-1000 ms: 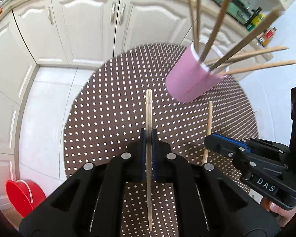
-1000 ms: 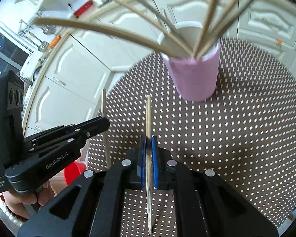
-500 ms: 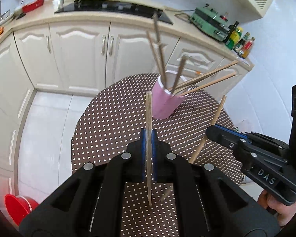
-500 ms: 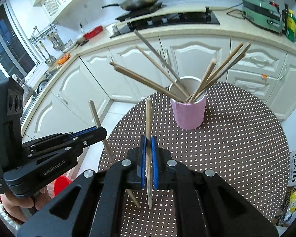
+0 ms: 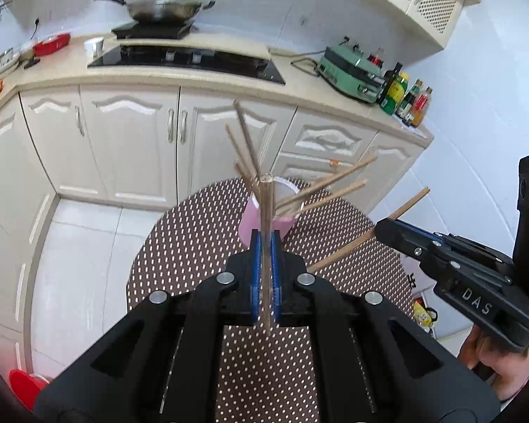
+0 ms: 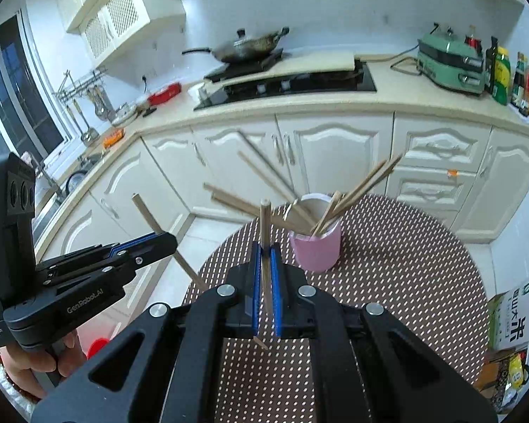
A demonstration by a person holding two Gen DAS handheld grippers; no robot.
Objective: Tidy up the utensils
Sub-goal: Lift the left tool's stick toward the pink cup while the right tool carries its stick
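Both grippers pinch chopsticks above the dotted table.
Left gripper (image 5: 264,243) clamps one chopstick (image 5: 265,208) upright, centre frame, masking the pink cup (image 5: 252,224) of chopsticks; right gripper (image 6: 264,250) clamps another chopstick (image 6: 264,222) beside that cup.

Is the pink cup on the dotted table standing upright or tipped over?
Upright. The pink cup stands on its base on the brown dotted round table, mouth up, with wooden chopsticks fanning out of it.

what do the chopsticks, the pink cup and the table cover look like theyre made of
Chopsticks: likely bamboo or wood, matte tan with a pale cut end. Pink cup: smooth, even colour, plastic or ceramic, can't tell which. Table cover: brown with white dots, lying flat, probably cloth or vinyl.
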